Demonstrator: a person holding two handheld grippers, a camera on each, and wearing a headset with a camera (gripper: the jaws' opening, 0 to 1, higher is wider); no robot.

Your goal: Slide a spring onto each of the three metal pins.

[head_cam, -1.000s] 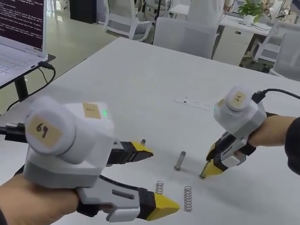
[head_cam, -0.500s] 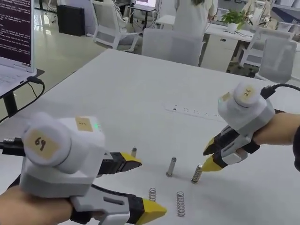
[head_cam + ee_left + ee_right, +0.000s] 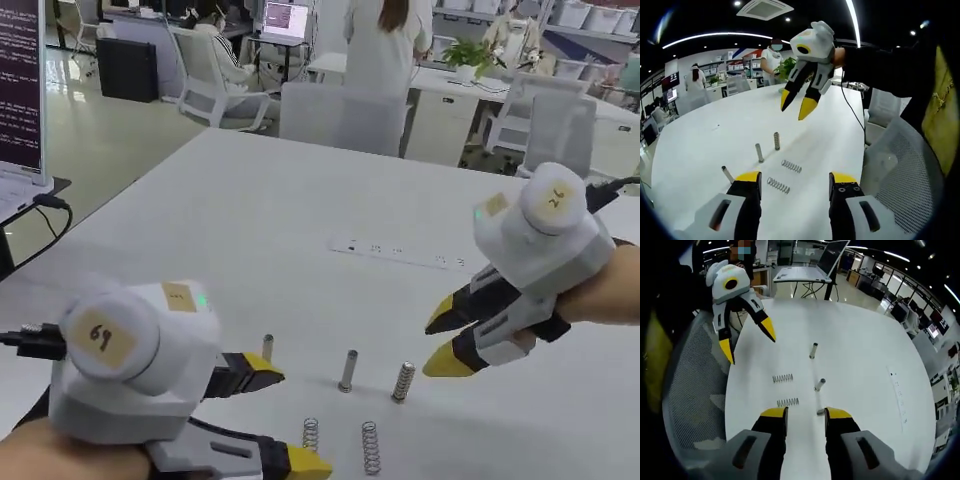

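Three metal pins stand in a row on the white table [image 3: 300, 200]: a bare left pin [image 3: 267, 346], a bare middle pin [image 3: 348, 370] and a right pin wearing a spring [image 3: 403, 381]. Two loose springs [image 3: 310, 433] [image 3: 370, 446] lie in front of them. My right gripper [image 3: 432, 348] hangs open and empty, just right of and above the sprung pin. My left gripper [image 3: 285, 418] is open and empty near the left pin and the loose springs. The left gripper view has the loose springs [image 3: 791, 166] [image 3: 778, 185] ahead of its jaws. In the right gripper view the sprung pin [image 3: 820, 411] sits between the jaws.
A white power strip [image 3: 400, 250] lies farther back on the table. A laptop [image 3: 20, 100] stands on a stand off the left edge. Office chairs [image 3: 340, 115] line the far edge, and a person stands behind them.
My right gripper has opened, let go of the spring on the right pin and lifted up and to the right. The spring stays on that pin. The head camera has shifted.
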